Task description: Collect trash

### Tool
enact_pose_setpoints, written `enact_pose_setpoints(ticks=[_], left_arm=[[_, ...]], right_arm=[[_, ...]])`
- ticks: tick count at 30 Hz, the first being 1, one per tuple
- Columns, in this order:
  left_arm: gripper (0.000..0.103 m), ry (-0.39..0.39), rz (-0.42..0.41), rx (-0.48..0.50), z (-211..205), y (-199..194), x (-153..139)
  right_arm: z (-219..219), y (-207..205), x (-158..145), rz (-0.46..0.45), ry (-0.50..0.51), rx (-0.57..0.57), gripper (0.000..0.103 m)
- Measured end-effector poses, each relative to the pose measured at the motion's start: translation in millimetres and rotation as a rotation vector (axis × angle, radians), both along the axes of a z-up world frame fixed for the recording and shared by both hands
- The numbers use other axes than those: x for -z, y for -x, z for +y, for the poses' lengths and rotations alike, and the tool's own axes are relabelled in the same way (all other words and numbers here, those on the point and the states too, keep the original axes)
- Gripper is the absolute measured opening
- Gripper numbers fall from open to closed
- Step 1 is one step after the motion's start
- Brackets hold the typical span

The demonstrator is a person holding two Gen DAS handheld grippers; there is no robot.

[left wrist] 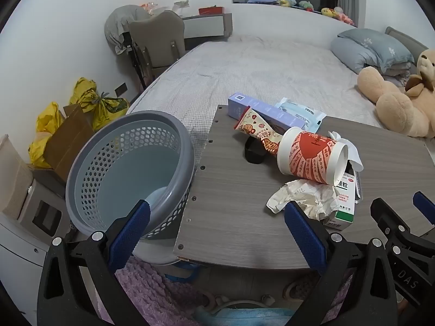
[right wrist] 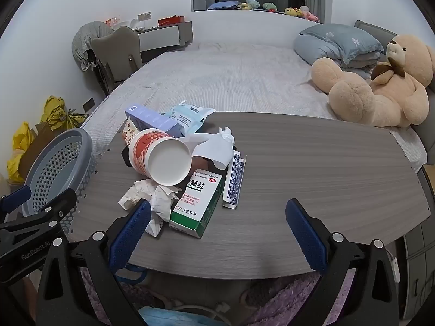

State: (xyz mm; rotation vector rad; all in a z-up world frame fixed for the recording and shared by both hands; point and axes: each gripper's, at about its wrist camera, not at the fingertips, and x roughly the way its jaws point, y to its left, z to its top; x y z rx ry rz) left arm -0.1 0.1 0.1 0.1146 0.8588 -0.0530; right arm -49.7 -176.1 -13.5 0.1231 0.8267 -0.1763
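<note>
A pile of trash lies on the grey wooden table (left wrist: 231, 217) (right wrist: 312, 163): a red-and-white paper cup (left wrist: 312, 157) (right wrist: 160, 157) on its side, crumpled paper (left wrist: 304, 198) (right wrist: 152, 201), a green-and-white medicine box (left wrist: 344, 203) (right wrist: 201, 203), a snack wrapper (left wrist: 258, 130), a purple box (left wrist: 261, 112) (right wrist: 152, 121), a blue packet (left wrist: 301, 114) (right wrist: 187, 116), white tissue (right wrist: 217, 146) and a blue patterned card box (right wrist: 233, 182). A grey perforated basket (left wrist: 127, 168) (right wrist: 57, 168) stands at the table's left edge. My left gripper (left wrist: 217, 217) is open and empty near the front edge. My right gripper (right wrist: 217, 217) is open and empty, just in front of the pile.
A bed (right wrist: 231, 81) lies behind the table with a teddy bear (right wrist: 380, 81) and pillows (right wrist: 339, 43). A chair (left wrist: 157, 43) and desk stand at the back left. Yellow bags (left wrist: 95, 100) and cardboard lie on the floor at left. A purple rug (right wrist: 285, 298) lies below the table.
</note>
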Motion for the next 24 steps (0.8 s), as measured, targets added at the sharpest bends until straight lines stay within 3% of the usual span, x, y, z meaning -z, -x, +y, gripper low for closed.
enact_pose_setpoints(ticks=[24], left_arm=[[0.097,-0.004,-0.006,0.001,-0.2,0.3,-0.2]], right_arm=[[-1.2,2.8,-1.6,-0.003,-0.009,0.000,0.095]])
